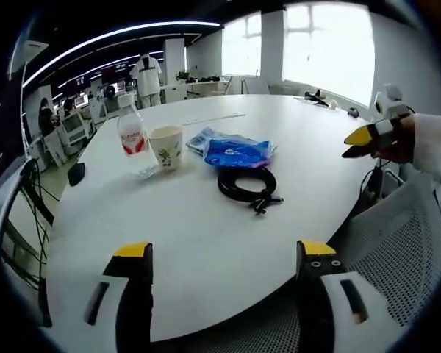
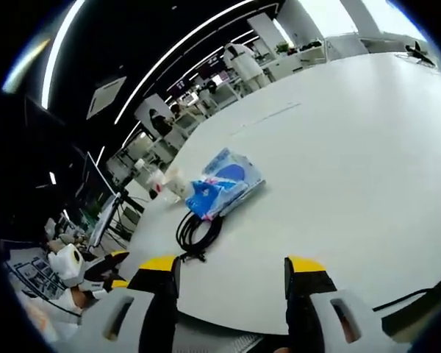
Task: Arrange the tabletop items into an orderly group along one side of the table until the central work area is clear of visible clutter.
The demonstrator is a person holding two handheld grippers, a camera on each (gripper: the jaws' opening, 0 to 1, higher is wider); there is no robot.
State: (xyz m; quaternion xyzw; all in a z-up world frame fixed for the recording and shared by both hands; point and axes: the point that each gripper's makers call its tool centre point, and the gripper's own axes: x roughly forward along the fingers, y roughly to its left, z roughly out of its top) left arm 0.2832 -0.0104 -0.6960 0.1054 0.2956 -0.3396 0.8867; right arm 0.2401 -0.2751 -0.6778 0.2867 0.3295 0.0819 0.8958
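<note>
Four things sit close together on the big white table (image 1: 206,243), and both grippers hang over its near edge with nothing in them.

In the left gripper view, the left gripper (image 1: 224,257) has its yellow-tipped jaws spread wide, holding nothing. Well past it stand a water bottle (image 1: 131,130) with a red label and a paper cup (image 1: 166,146) just beside it. Next to the cup lies a blue packet (image 1: 237,151). A coiled black cable (image 1: 247,183) lies just in front of the packet. The right gripper (image 1: 364,140) shows at the right edge, held in a hand. In the right gripper view, the right gripper (image 2: 231,271) is also wide open and empty, with the cable (image 2: 197,229) near its left jaw and the blue packet (image 2: 224,184) behind that.
</note>
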